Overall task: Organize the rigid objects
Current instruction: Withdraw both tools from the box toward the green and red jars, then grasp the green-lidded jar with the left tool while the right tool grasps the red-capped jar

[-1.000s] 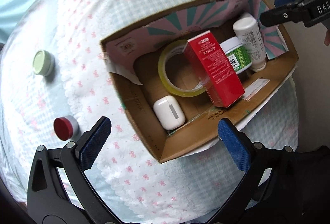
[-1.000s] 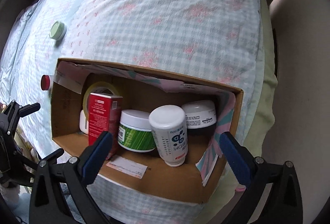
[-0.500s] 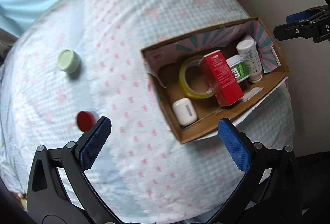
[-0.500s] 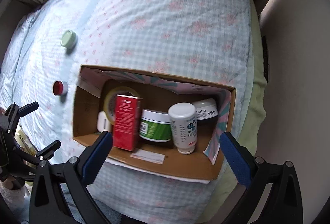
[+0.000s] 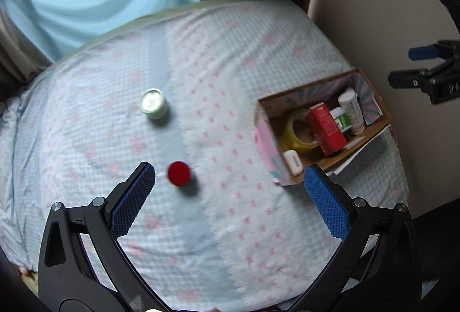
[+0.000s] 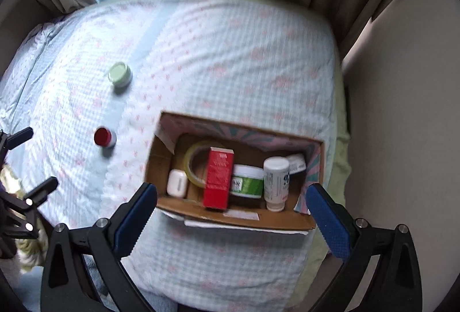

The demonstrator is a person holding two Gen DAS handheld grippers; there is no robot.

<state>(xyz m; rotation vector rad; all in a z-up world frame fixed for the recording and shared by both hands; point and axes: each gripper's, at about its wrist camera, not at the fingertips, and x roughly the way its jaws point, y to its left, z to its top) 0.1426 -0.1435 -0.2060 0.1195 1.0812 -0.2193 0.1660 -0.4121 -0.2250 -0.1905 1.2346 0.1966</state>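
Over the last second both grippers had pulled up and away from the open cardboard box with pink-and-teal printed walls (image 6: 238, 165), so it shrank in both views and more of the checked, pink-flowered bedspread (image 5: 218, 99) came into sight. The left gripper (image 5: 230, 197) had swung away from the box toward the small red-capped jar (image 5: 178, 173), which lay well to the left of the box, just ahead of the left finger. Its jaws stood wide apart, holding nothing, probably lining up for that jar. The round pale-green-lidded jar (image 5: 152, 105) sat farther from the box. The right gripper (image 6: 231, 217) hung above the box's near wall, spread and empty. Inside the box stood a red carton (image 6: 218, 178), a yellow tape roll (image 6: 195, 165), a white earbud case (image 6: 176, 182), a green-labelled tub (image 6: 247, 181) and a white bottle (image 6: 276, 179), packed upright to save room.
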